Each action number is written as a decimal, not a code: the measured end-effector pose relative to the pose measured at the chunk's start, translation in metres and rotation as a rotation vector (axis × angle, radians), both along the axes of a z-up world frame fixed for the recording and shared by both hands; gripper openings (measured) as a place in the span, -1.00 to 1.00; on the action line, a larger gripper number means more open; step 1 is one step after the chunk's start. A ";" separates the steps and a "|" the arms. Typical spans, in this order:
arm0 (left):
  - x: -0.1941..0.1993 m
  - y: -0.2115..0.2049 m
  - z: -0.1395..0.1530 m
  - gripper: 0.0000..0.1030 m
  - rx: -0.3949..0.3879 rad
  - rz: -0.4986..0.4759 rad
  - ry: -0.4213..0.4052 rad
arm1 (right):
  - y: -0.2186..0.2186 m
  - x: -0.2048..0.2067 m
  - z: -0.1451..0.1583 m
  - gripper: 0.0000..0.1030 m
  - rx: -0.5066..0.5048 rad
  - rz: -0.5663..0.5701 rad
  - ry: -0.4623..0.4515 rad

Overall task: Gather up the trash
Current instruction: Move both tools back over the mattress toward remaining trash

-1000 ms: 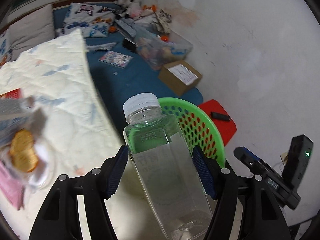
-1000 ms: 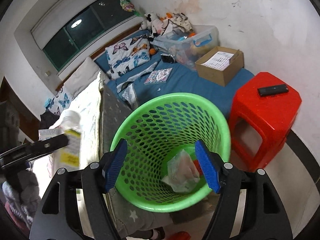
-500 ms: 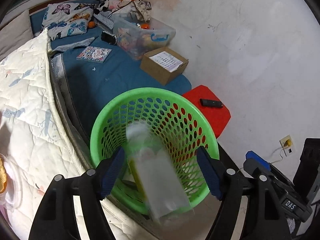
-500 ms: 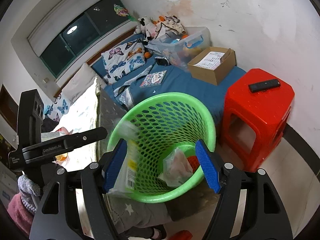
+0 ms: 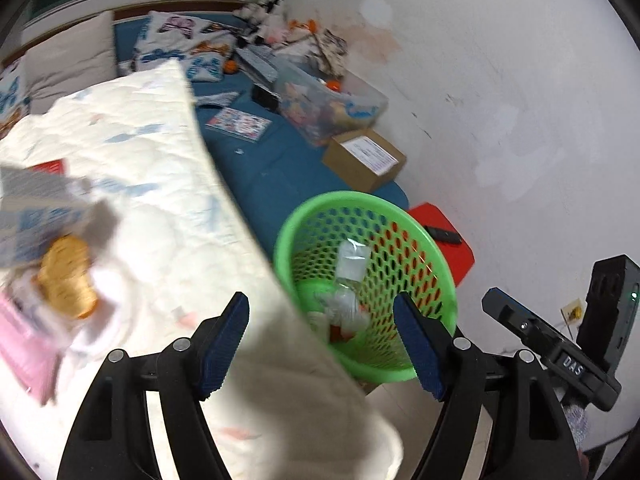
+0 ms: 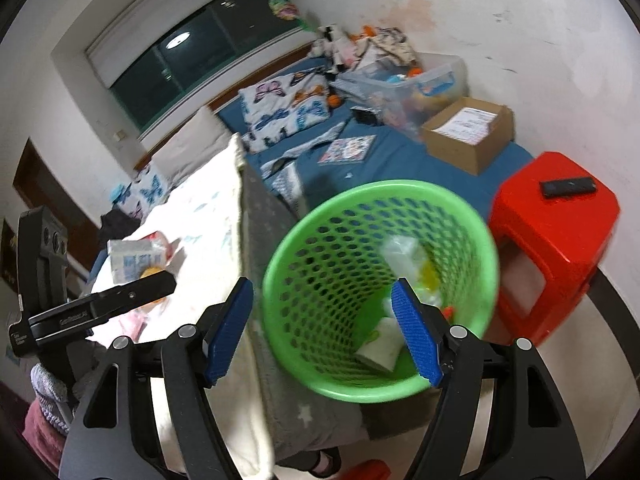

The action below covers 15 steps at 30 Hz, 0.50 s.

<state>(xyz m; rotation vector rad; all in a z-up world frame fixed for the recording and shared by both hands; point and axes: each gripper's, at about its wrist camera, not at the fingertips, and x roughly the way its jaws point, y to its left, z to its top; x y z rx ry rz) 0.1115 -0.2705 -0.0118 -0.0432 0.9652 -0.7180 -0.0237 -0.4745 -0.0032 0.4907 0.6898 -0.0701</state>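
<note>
With the bottle [image 5: 349, 276] already in the bin [image 5: 430, 370], both my grippers gape empty, and the wrapper pile [image 5: 60, 268] lies up-left of my left gripper [image 5: 320, 344], the nearer one.

You've got a red plastic stool [image 6: 560, 240] against the white wall [image 5: 520, 80], and a black remote [image 6: 568, 188] lies flat on its top. On the blue bedsheet [image 6: 400, 164] beside it sits an open cardboard box [image 6: 468, 136], with a clear storage bin [image 6: 416, 84] full of toys just behind. Soft toys [image 6: 360, 44] pile up in the corner past that bin. A butterfly-print pillow [image 6: 284, 108] lies near the headboard, and a small picture book [image 6: 348, 148] rests flat on the sheet in front of it. Your near side is covered by a cream quilt [image 5: 140, 168]. Above the bed, a dark window [image 6: 192, 60] reflects a ceiling light.
</note>
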 end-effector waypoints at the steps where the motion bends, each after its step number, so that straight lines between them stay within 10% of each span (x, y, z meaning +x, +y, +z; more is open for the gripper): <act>1: -0.001 0.009 0.001 0.40 -0.004 0.015 -0.005 | 0.006 0.005 0.001 0.40 -0.001 0.018 -0.002; 15: -0.003 0.134 0.008 0.40 0.040 0.287 -0.086 | 0.066 0.053 0.011 0.48 -0.016 0.180 -0.017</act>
